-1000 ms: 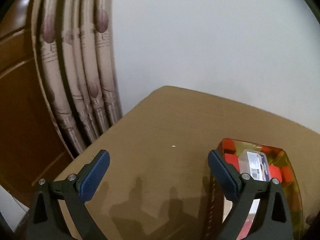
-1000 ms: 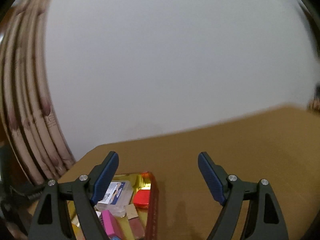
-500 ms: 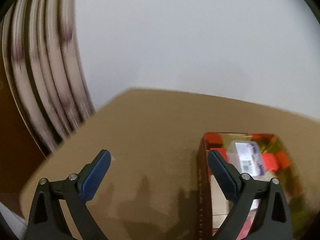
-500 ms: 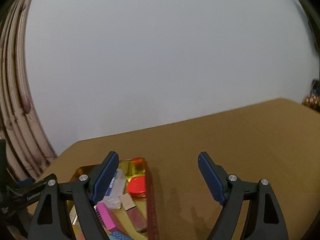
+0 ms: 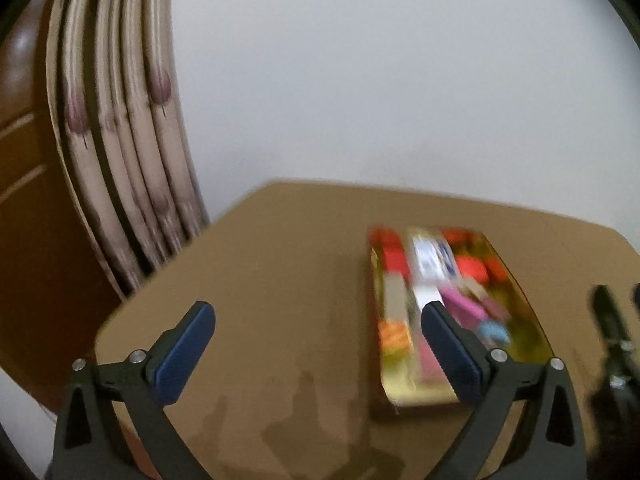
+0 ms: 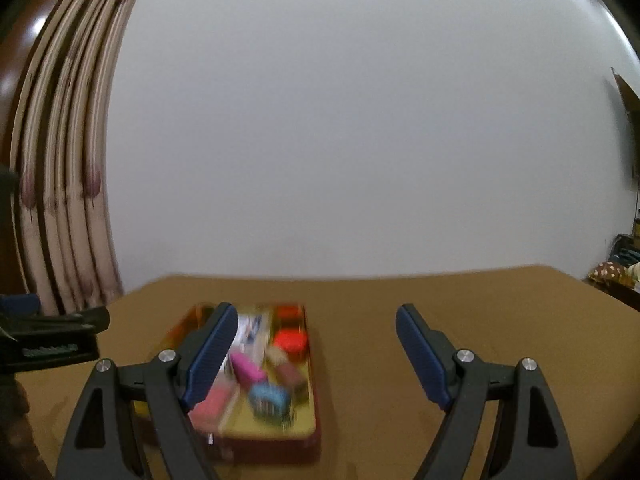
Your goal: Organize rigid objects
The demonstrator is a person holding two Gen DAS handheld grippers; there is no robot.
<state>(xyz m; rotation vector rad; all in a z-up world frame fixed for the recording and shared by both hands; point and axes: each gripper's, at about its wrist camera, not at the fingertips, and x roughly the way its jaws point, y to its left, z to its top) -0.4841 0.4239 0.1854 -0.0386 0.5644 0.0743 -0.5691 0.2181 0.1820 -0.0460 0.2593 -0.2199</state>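
In the left wrist view the left gripper [image 5: 318,348] is hanging over the brown table [image 5: 280,280] with its fingers spread wide and nothing between them. The tin [image 5: 516,280], a shallow gold tray with a red wall, is lying ahead and to the right, its near half passing behind the right finger [image 5: 452,356] while the gap between the fingers is framing only bare table. The tin's long axis is running away from the camera, roughly along the way the fingers point. Inside it small blurred things are showing: a red block [image 5: 394,258], a white-and-blue box [image 5: 432,260], a pink piece [image 5: 464,306]. In the right wrist view the right gripper [image 6: 312,356] is also released and empty, and here the tin [image 6: 312,420] is sitting ahead and to the left, its left part hidden behind the left finger [image 6: 210,356] and its right wall falling inside the gap. A pink piece [image 6: 248,368], a blue piece [image 6: 268,398] and a red block [image 6: 292,340] are readable through the blur. The tin is lying between the two grippers, and the right one seems the better aligned, needing only a small shift leftward to reach the contents.
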